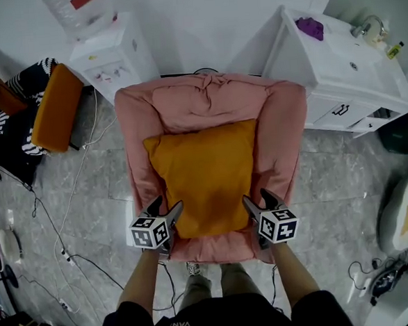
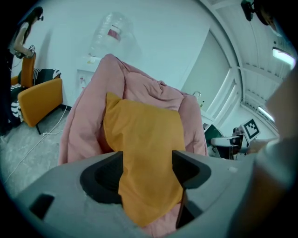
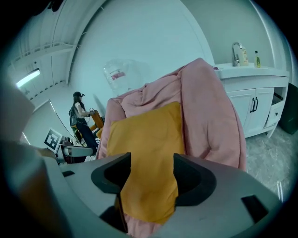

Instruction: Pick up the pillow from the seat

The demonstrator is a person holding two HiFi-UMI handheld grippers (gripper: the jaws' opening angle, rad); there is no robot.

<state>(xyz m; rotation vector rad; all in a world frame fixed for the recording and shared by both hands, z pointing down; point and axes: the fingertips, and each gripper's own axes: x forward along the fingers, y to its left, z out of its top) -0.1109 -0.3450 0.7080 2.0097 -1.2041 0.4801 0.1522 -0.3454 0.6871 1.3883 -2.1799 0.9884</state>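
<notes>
I read both claws as spread: the left gripper [image 1: 168,203] and right gripper [image 1: 256,195] each straddle a front corner of the orange pillow [image 1: 208,176] (unpinched), which lies on the pink armchair [image 1: 284,118] at frame centre.

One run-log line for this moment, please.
phase: pre-grasp | pillow: lying on pink armchair | left tool: open, pillow corner between jaws | right tool: open, pillow corner between jaws

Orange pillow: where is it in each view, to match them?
Head view: orange pillow, centre.
Left gripper view: orange pillow centre, corner between the jaws.
Right gripper view: orange pillow centre, corner between the jaws.
Shared landmark: the pink armchair around it.
</notes>
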